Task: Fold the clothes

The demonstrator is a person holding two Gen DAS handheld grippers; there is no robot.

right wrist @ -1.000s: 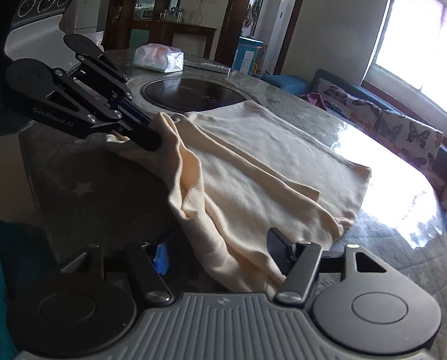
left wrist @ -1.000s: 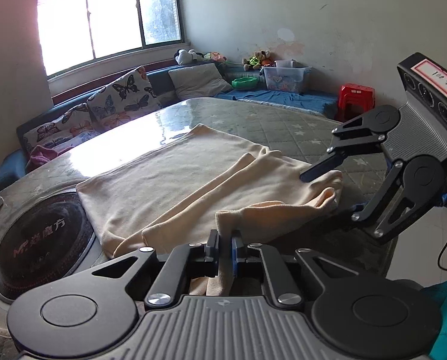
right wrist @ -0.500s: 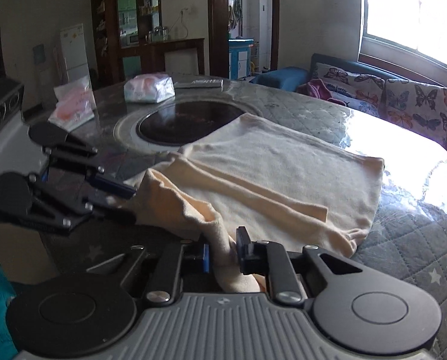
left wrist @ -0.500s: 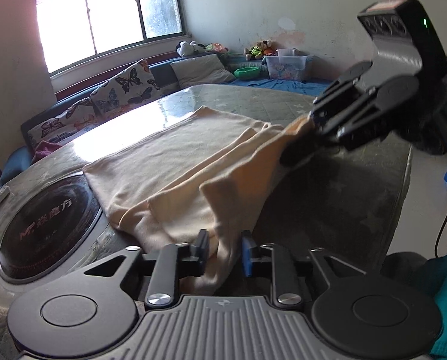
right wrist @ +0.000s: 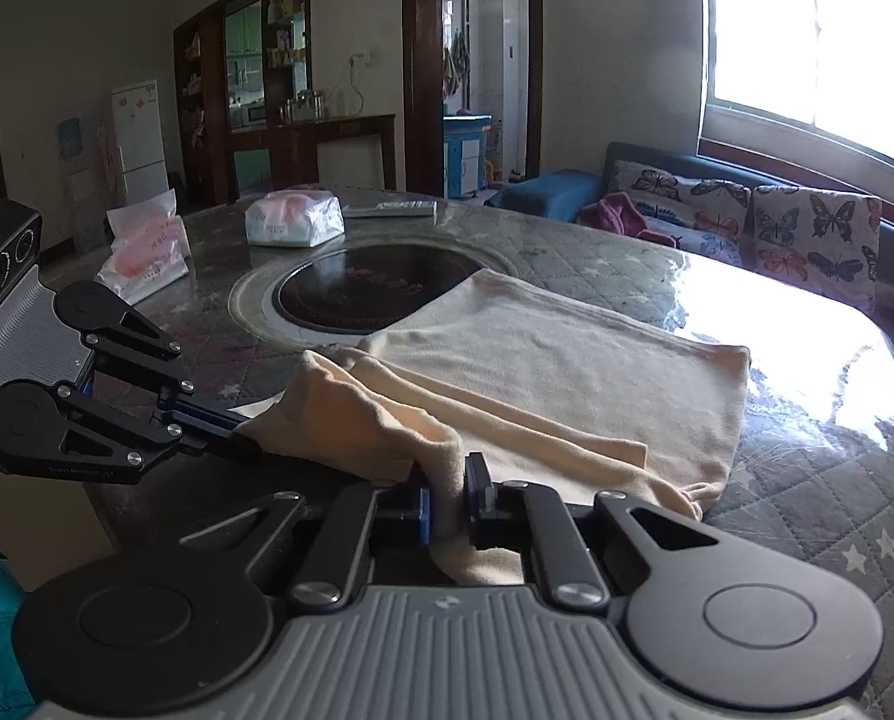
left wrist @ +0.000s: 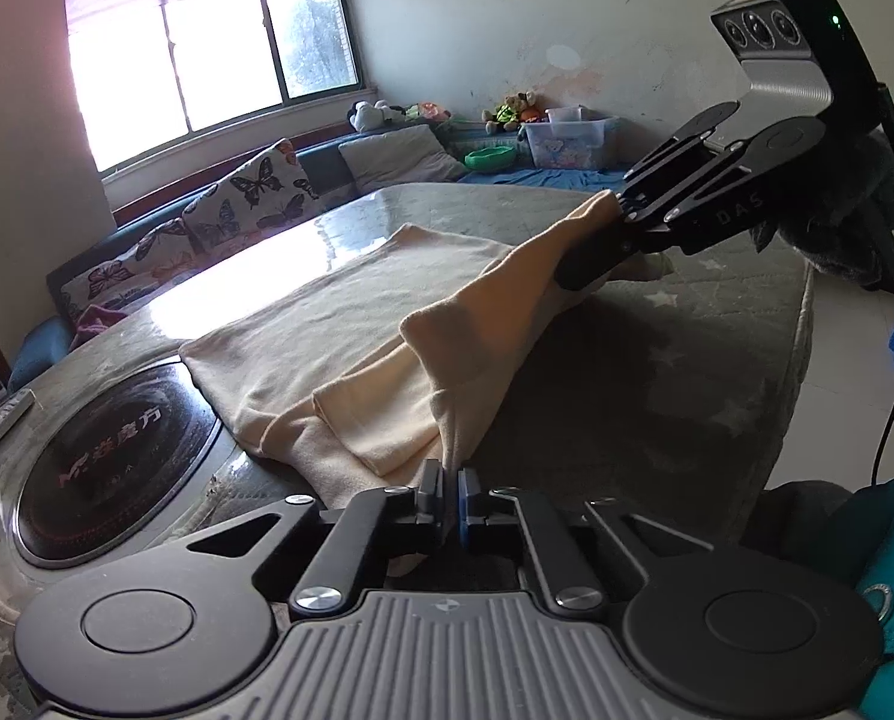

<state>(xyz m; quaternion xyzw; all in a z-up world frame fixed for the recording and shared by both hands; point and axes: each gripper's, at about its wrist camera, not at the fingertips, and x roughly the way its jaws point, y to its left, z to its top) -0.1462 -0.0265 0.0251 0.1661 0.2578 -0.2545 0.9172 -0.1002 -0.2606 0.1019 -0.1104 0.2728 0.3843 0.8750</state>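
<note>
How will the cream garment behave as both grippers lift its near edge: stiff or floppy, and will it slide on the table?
Probably floppy: the cream garment sags and creases between the left gripper and the right gripper. Likely light, since thin pinches in the shut jaws hold it up. It may slide easily, as the table looks glossy.

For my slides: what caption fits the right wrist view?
Both tongs, right and left, pinch the cream garment's near edge.
</note>
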